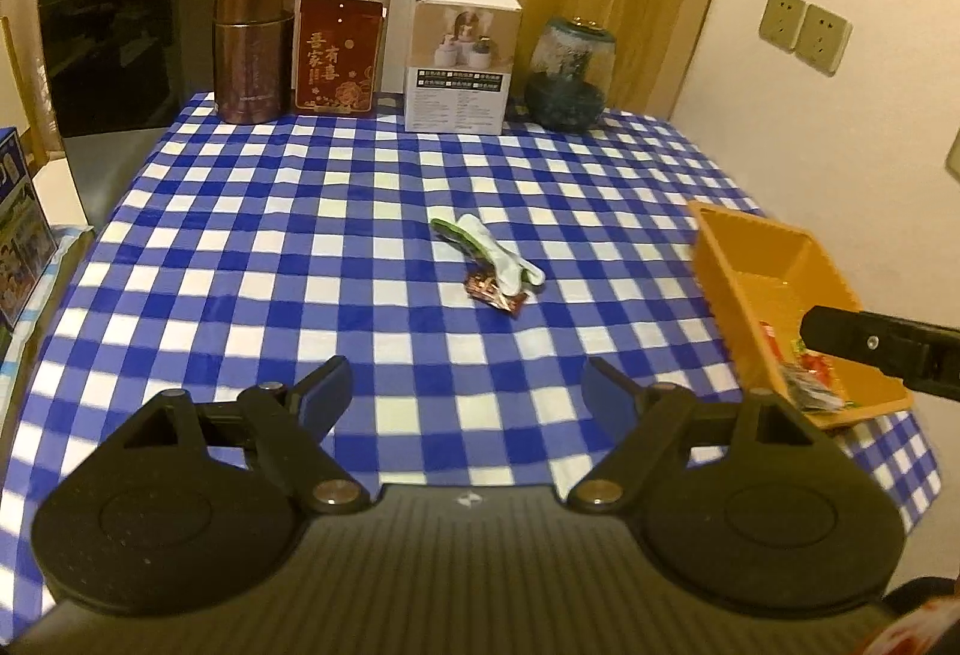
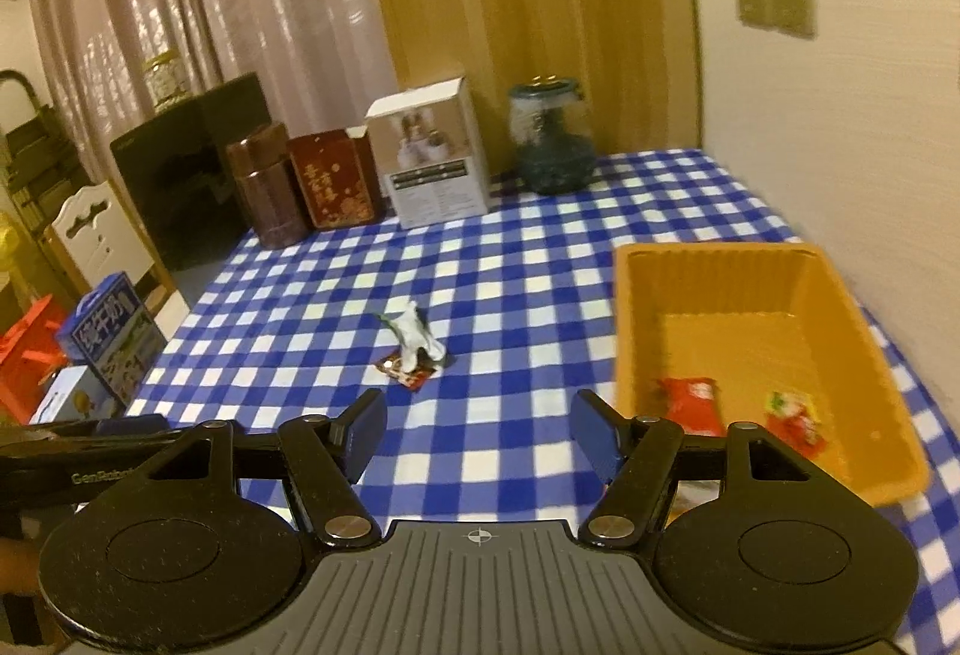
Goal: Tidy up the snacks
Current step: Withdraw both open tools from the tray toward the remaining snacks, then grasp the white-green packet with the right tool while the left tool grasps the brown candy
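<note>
Two snack packets lie together mid-table on the blue checked cloth: a white and green packet (image 1: 495, 248) (image 2: 414, 334) and a small dark red one (image 1: 493, 290) (image 2: 405, 373) touching it. An orange tray (image 1: 747, 259) (image 2: 720, 265) at the right holds several red snack packets (image 2: 689, 394). My left gripper (image 1: 467, 395) stands open, short of the two packets, with nothing between its fingers. My right gripper (image 2: 478, 433) is also open and bare, nearer than the packets and just left of the tray. One right finger (image 1: 864, 340) shows over the tray in the left wrist view.
Along the table's far edge stand a brown canister (image 1: 252, 48), a red box (image 1: 339, 54), a white carton (image 1: 462, 60) and a dark glass jar (image 1: 570, 75). A black panel (image 1: 126, 24) rises at the far left. Boxes (image 2: 111, 337) sit beyond the left edge; a wall is on the right.
</note>
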### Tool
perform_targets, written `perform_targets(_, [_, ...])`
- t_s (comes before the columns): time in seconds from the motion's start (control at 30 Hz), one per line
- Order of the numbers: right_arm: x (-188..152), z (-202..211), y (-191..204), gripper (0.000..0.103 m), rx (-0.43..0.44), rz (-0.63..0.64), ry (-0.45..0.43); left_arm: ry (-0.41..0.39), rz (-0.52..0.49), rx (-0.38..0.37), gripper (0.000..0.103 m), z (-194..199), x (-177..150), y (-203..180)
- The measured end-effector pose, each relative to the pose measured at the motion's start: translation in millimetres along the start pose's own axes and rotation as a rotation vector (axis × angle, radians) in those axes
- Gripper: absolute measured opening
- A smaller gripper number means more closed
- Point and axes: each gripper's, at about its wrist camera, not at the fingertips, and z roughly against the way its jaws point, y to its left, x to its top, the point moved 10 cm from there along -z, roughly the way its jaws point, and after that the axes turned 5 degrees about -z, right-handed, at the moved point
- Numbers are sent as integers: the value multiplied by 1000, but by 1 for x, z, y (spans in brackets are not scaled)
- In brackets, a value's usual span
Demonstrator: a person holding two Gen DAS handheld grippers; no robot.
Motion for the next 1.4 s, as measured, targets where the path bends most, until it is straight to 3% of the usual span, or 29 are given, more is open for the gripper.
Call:
perform_targets(0.4, [12, -110, 19, 67, 44, 76, 86, 37, -68, 28, 81, -84, 13, 40])
perform_targets(0.63, [16, -167, 32, 67, 66, 146, 123, 58, -63, -26, 81, -124, 17, 48])
perform_targets(0.77, [16, -197, 34, 60, 76, 177, 157, 74, -91, -72, 81, -141, 19, 43])
perform_targets(1.03, [11, -247, 43, 54, 111, 237, 214, 106, -117, -59, 81, -157, 14, 48])
perform_targets(1.33, [5, -286, 51, 41, 93, 291, 262, 116, -84, -25, 81, -165, 10, 64])
perform_targets(1.4, [5, -290, 51, 34, 91, 295, 266, 114, -74, -24, 81, -166, 11, 67])
